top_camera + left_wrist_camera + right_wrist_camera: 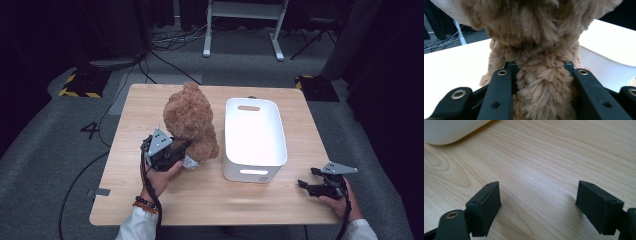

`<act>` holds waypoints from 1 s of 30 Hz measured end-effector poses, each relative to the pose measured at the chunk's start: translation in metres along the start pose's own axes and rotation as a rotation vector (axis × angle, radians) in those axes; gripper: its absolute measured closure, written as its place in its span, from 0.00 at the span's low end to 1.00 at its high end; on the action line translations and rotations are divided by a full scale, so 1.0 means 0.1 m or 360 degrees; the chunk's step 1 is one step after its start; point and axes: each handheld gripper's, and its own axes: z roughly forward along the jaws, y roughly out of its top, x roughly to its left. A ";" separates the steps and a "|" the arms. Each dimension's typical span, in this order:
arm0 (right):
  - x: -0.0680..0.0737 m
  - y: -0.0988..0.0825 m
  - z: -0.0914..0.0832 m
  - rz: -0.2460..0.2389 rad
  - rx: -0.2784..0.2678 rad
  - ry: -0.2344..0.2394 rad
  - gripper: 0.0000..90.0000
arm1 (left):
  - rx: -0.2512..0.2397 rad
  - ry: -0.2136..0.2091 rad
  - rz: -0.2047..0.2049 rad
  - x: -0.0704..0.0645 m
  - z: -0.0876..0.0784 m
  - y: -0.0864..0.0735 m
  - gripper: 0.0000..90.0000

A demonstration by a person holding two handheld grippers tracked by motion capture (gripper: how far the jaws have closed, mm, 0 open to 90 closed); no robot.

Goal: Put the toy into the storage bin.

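A brown teddy bear [191,122] sits on the wooden table [150,107], left of a white plastic bin [253,137]. My left gripper [181,150] is shut on the bear's lower body from the near side. In the left gripper view both black jaws press into the brown fur of the teddy bear [541,82], with the white bin [609,50] to the right. My right gripper [306,184] rests near the table's front right corner, open, with bare wood between its jaws. Its jaws point toward the white bin [446,130], and the right gripper [537,197] holds nothing.
The bin is empty and has cut-out handles at both ends. A small white tag [190,162] pokes out beside the bear. Grey carpet, cables and a desk frame [242,25] lie beyond the table's far edge.
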 end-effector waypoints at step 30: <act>0.00 0.00 0.00 0.0000 0.0000 -0.0001 0.22 | -0.0098 -0.0017 0.0054 -0.12 0.05 0.46 0.73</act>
